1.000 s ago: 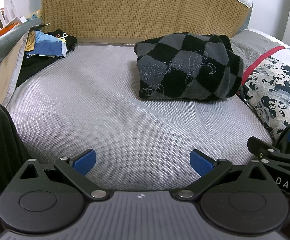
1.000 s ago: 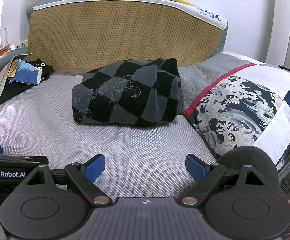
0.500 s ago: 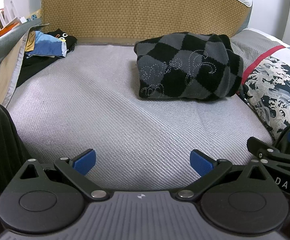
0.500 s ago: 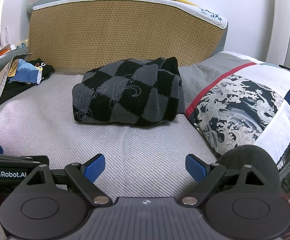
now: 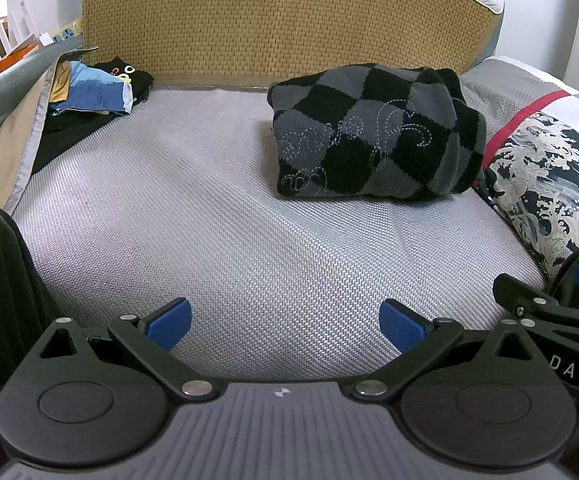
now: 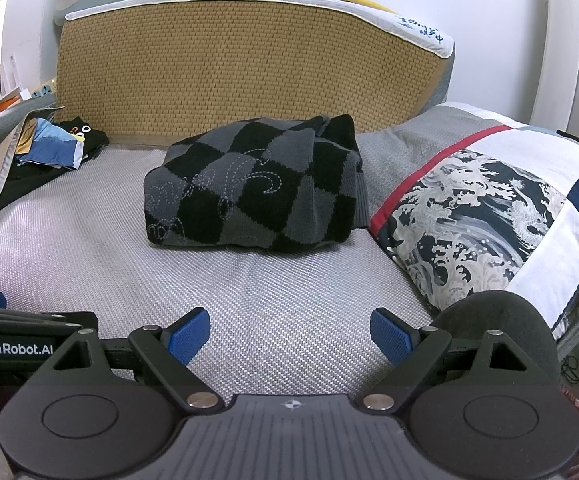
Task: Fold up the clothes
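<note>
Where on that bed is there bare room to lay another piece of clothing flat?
The wide grey mat is bare between the checkered sweater, the clothes pile at the far left corner, and both open grippers. The right side is crowded by the wave-print pillow.

Grippers, pair: both spread, both empty.
Left gripper (image 5: 285, 326): I see its blue pads (image 5: 169, 323) set wide apart, nothing between them, fingers level and pointing forward. Right gripper (image 6: 289, 336): same wide spread, blue pads (image 6: 390, 335) bare. I have the two side by side, the right one's arm showing at the left view's right edge.
</note>
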Motion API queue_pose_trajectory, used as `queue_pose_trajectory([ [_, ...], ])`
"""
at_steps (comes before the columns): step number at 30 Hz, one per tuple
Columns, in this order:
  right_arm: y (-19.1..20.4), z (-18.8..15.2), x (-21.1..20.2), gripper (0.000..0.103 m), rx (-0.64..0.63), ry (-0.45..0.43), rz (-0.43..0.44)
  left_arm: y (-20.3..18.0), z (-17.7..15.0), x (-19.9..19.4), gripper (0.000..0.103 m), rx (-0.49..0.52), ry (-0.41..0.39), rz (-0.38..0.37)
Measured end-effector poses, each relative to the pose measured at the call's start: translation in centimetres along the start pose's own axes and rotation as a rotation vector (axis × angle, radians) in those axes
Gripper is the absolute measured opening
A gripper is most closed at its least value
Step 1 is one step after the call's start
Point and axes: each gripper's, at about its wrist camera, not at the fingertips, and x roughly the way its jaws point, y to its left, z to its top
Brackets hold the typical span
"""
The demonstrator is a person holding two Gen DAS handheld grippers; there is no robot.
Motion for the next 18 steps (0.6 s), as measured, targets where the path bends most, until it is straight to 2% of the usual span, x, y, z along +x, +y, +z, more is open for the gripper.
queue_pose_trajectory([
  [18,0.09,0.20,-0.05,0.090,-0.002,-0.001,-0.003,0.06,0.06,-0.09,0.103,0.001,-0.001,0.000],
])
